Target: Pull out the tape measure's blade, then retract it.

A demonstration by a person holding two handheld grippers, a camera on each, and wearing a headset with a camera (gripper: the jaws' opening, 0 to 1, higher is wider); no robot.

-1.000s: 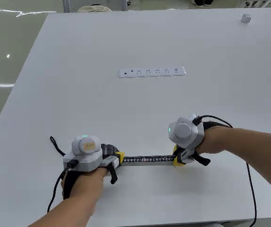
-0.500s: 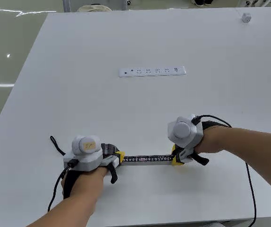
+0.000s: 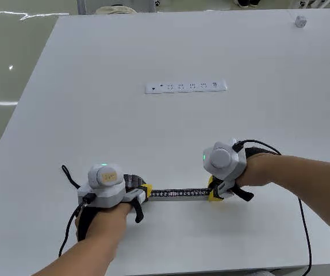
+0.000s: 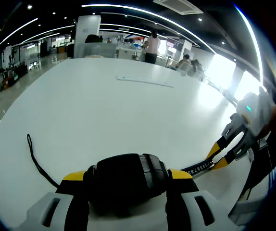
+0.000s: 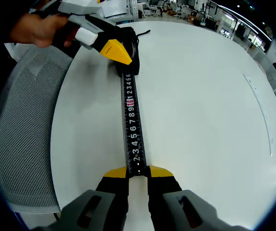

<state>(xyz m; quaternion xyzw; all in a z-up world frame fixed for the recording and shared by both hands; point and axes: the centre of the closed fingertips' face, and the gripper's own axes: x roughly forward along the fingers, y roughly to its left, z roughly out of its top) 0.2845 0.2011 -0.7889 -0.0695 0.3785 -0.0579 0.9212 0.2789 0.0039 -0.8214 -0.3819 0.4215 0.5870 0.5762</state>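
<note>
The black tape measure case (image 4: 126, 182) lies on the white table, clamped between the yellow-tipped jaws of my left gripper (image 3: 141, 194). Its black blade (image 5: 132, 125) with white numbers runs flat across the table from the case (image 5: 127, 48) to my right gripper (image 5: 138, 172), which is shut on the blade's end. In the head view the blade (image 3: 179, 194) spans the gap between the left gripper and the right gripper (image 3: 213, 194), near the table's front edge. A thin black strap (image 4: 36, 161) trails left from the case.
A white power strip (image 3: 185, 87) lies across the middle of the table (image 3: 153, 132). A small grey object (image 3: 300, 21) sits at the far right corner. A grey mesh chair (image 5: 20, 144) stands by the table's front edge. People stand in the background beyond the table.
The right gripper has crept slightly left toward the case, so the exposed blade is a little shorter. The left gripper stays put on the case.
</note>
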